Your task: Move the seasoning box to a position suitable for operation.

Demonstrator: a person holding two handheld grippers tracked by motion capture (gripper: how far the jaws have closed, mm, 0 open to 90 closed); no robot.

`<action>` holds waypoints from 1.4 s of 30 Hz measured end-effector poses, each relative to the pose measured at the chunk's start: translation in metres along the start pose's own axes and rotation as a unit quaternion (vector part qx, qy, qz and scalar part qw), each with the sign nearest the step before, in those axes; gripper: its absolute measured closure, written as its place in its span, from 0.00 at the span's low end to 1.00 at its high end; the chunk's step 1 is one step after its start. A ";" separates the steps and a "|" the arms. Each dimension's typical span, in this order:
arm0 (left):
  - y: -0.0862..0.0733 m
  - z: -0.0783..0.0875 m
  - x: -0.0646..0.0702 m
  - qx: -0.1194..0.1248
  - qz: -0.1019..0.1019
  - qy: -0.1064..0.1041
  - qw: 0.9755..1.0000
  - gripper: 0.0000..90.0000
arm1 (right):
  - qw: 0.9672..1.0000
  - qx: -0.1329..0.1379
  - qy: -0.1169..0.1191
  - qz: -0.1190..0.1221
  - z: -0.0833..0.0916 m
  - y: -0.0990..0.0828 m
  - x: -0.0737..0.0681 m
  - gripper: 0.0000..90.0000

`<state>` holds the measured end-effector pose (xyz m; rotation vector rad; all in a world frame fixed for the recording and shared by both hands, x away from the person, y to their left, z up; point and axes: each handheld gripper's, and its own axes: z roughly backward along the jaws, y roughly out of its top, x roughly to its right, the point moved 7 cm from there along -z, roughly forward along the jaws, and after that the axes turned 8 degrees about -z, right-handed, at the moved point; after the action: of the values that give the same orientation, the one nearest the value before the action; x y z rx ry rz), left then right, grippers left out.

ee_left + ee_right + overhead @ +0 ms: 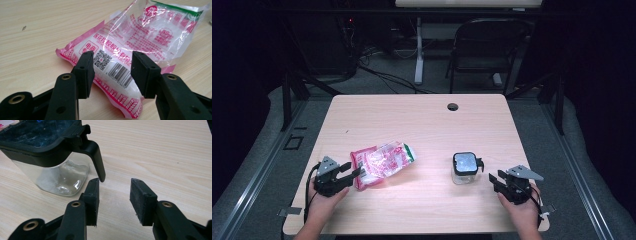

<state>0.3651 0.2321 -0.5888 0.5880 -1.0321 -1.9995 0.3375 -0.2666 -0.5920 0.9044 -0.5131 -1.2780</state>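
- Two things are lying in front of me on the table (422, 115): a pink-and-clear plastic bag (382, 163) to my left of the middle, and a clear jar (465, 169) with a black flip lid and a side tab to my right of it, well apart from the bag.
- I am bringing my left gripper (357, 173) up to the near end of the bag; its jaws are standing apart, with the bag's barcode corner (117, 72) showing between them, and the pads are not pressing on it as far as I can tell.
- I am holding my right gripper (492, 179) just beside the jar, jaws apart and gripping nothing; the lid's tab (96, 161) is hanging just ahead of the left-hand pad.
- I am judging this as the reach, before any grasp.
- Next, the left jaws need to pinch the bag's sealed edge without sliding off the slick film, and the right jaws need to ease forward and take the jar or its lid tab squarely.
- The film is loose and crinkled, so it may bunch or slip.
- Nothing is standing between either gripper and its target; the cable hole (452, 106) and the folding chair (484, 45) beyond the far edge are out of the way.
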 end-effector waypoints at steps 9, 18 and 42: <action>0.000 0.001 -0.002 0.004 0.005 0.007 1.000 0.59 | 1.000 0.007 -0.002 -0.001 0.003 0.001 -0.002 0.69; -0.002 0.012 0.000 0.008 0.001 0.009 1.000 0.60 | 1.000 0.010 0.012 0.010 -0.004 0.005 -0.010 0.72; -0.020 0.038 0.000 0.009 0.014 0.028 0.999 0.65 | 0.999 -0.015 -0.020 0.026 -0.052 0.014 -0.022 0.80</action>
<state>0.3301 0.2562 -0.5839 0.6317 -1.0210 -1.9404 0.3806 -0.2307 -0.6069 0.8362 -0.5442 -1.2559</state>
